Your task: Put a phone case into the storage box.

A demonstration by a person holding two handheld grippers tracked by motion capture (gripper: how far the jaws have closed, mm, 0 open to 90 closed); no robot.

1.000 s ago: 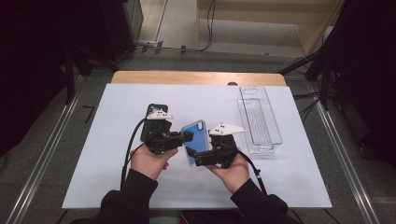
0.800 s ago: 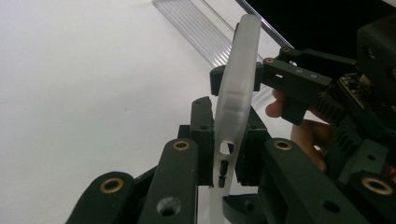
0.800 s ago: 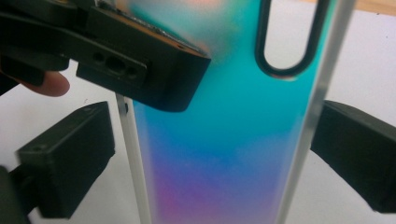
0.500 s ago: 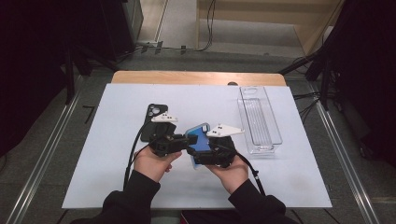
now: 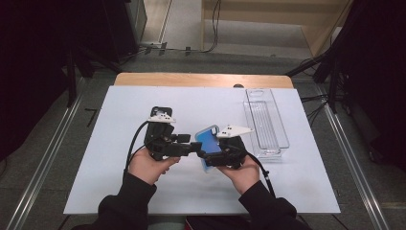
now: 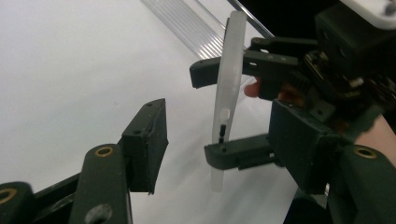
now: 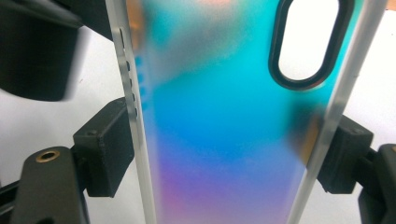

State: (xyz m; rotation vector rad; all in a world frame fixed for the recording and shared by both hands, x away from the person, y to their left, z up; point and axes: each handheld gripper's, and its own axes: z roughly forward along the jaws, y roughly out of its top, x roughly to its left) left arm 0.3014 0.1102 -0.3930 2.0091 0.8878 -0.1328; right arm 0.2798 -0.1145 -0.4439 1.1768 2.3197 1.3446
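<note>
step: mid hand-over. You've got the blue phone case [image 5: 209,143] up off the white table [image 5: 115,182], held between the two tools at the middle near edge.
right gripper [image 7: 224,163]: clamped across the width of the case. In its own view both pads sit on the clear side rims, one each side, camera cut-out up top. This is the grip carrying the case.
left gripper [image 6: 224,154]: its jaws have just been opening and now stand about halfway wide. The left gripper view has the case edge-on between them, nearer the right-hand jaw; the other pad stands clear of it. I can't tell if the near one still brushes the rim, so I read it as let go.
other items: a dark phone [image 5: 160,113] lies flat on the table just beyond your left hand [image 5: 152,165]. A clear tray [image 5: 265,120] sits off to the right, apart from the case.
judgement: the left has released and the right owns the case, so the regrip looks done on one side.
next move: back the left tool straight off sideways so neither jaw drags the rim. Keep the right clamp steady; it's a thin, flexible shell held only by its edges and could bow or twist out. Then free the left for the phone, if fitting the case is the goal.
risk: a knock from the left jaw while it withdraws.
</note>
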